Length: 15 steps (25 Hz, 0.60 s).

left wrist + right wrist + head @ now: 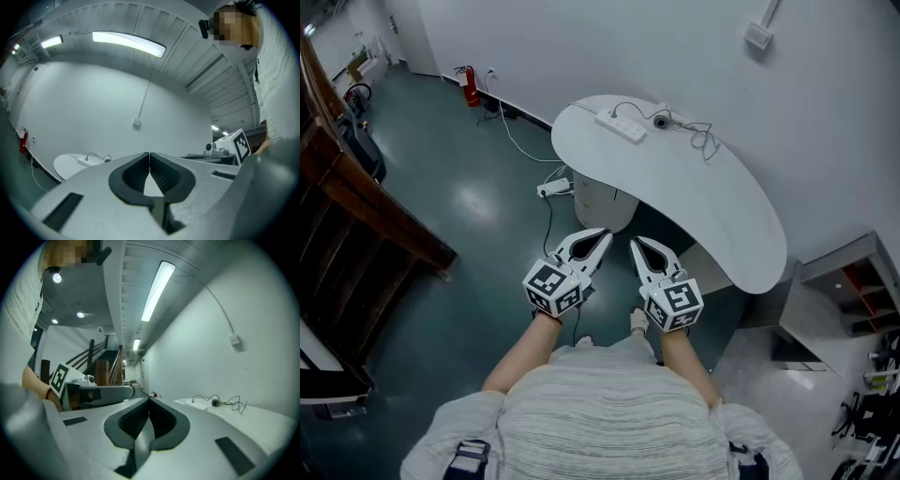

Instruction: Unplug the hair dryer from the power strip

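Observation:
A white power strip lies at the far end of a white curved table. Beside it sits a small dark hair dryer with a thin tangled cord; the plug is too small to make out. My left gripper and right gripper hover side by side close to my body, short of the table's near edge, both shut and empty. In the left gripper view the shut gripper points toward the strip far off. The right gripper also faces the strip and dryer.
A second power strip lies on the dark floor by the table's pedestal. A red fire extinguisher stands at the wall. A wooden stair railing runs along the left, and a grey shelf unit stands at right.

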Motion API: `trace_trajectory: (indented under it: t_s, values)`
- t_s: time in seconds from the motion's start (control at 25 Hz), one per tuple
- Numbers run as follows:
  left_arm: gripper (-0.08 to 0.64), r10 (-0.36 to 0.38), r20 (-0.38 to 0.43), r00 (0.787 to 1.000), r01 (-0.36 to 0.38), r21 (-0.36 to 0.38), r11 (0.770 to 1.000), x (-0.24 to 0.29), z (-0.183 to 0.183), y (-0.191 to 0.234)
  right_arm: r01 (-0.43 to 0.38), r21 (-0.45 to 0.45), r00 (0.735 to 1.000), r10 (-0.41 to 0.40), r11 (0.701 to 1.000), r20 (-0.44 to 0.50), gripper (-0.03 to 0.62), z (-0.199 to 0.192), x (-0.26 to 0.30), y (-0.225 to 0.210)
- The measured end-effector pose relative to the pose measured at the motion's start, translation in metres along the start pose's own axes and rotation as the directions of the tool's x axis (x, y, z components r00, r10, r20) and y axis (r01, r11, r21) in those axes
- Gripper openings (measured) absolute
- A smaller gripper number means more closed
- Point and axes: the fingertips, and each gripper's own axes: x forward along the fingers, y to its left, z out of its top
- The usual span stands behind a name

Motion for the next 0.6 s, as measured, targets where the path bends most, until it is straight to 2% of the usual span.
trace_trajectory:
  t_s: [0.2,0.6]
  values:
    - [0.008,-0.004,-0.001,1.0,0.004,-0.001,1.0,0.007,-0.001,0.001,0.001,0.035,0.999,-0.002,0.999,0.034,0.028,0.004,0.0,-0.004]
    - [0.008,0.012,-0.019,1.0,-0.013,-0.046,0.999,0.02,-0.016,0.012,0.006,0.01,0.999,-0.005,1.0,-0.032,0.028,-0.012,0.006,-0.02]
